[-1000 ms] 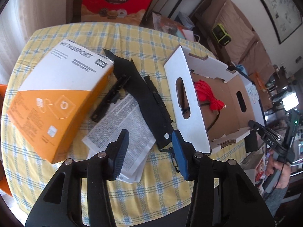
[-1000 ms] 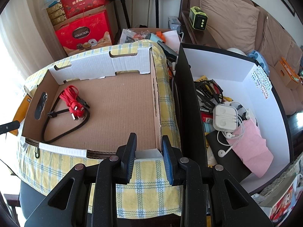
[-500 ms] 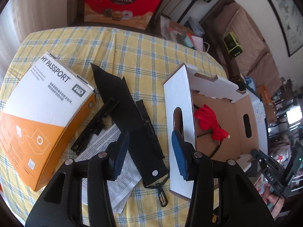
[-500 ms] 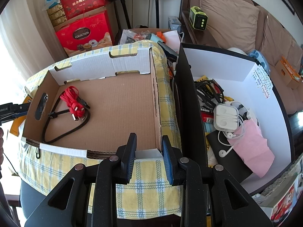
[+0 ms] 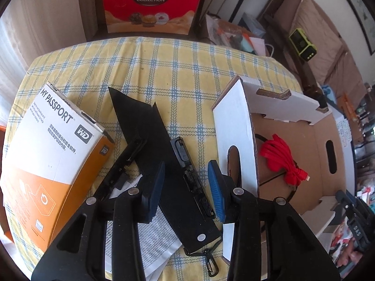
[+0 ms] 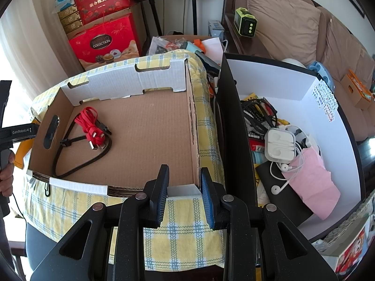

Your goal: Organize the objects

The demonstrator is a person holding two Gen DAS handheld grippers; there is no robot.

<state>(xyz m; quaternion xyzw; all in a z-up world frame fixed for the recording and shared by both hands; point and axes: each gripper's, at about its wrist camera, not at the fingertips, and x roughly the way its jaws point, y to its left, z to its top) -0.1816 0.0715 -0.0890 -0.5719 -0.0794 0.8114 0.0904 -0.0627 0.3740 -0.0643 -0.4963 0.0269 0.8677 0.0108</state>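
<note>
Your left claw (image 5: 186,183) hangs over the black pouch (image 5: 164,164) on the table (image 5: 164,65); its jaws have just been closing a little, yet they are spread, with the pouch under the gap and the pads not pressing it; whether they touch it you cannot tell. The pouch lies on a printed sheet (image 5: 150,241), which is mostly hidden by the claw; a small clip (image 5: 211,264) is at its near end. The orange and white box (image 5: 54,154) lies beside it, cut off at the left edge. The cardboard tray (image 6: 145,126) holds a red cable (image 6: 90,126) and a black cable (image 6: 77,166), which is partly hidden under it. Your right claw (image 6: 184,194) stands at the near right corner of the tray, jaws apart on each side of the white flap; a grip is not clear. The black bin (image 6: 276,86) at the right holds a tangle hard to read.
</note>
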